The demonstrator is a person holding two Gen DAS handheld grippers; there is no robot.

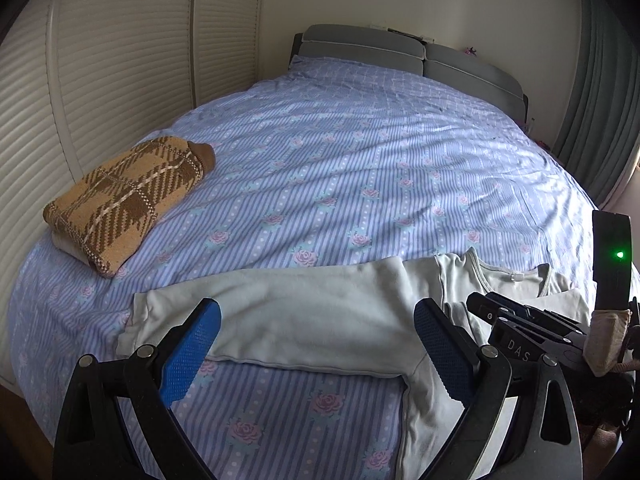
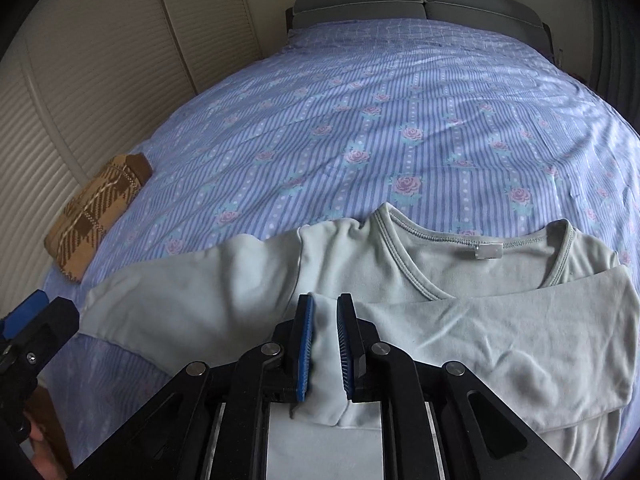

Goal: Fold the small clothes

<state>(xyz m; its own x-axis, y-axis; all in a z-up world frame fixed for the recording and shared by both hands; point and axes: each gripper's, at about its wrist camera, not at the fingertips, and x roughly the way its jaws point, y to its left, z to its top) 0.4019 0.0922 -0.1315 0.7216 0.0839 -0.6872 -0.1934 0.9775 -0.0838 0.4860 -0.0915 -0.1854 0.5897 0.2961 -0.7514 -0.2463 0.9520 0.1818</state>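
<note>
A pale mint long-sleeved shirt (image 2: 460, 272) lies on the bed, neckline facing away. Its right sleeve is folded across the chest. My right gripper (image 2: 325, 340) is shut on a pinched fold of the shirt near the left shoulder. In the left wrist view the shirt's left sleeve (image 1: 304, 316) stretches out flat to the left. My left gripper (image 1: 316, 344) is open, its blue pads hovering over that sleeve, apart from it. The right gripper's body (image 1: 532, 336) shows at the right of that view.
A folded brown plaid sweater (image 1: 128, 196) sits on a folded pale garment at the bed's left edge, also in the right wrist view (image 2: 100, 216). The blue floral sheet (image 1: 360, 160) covers the bed. Louvred doors (image 1: 100, 80) stand left, a grey headboard (image 1: 400, 48) behind.
</note>
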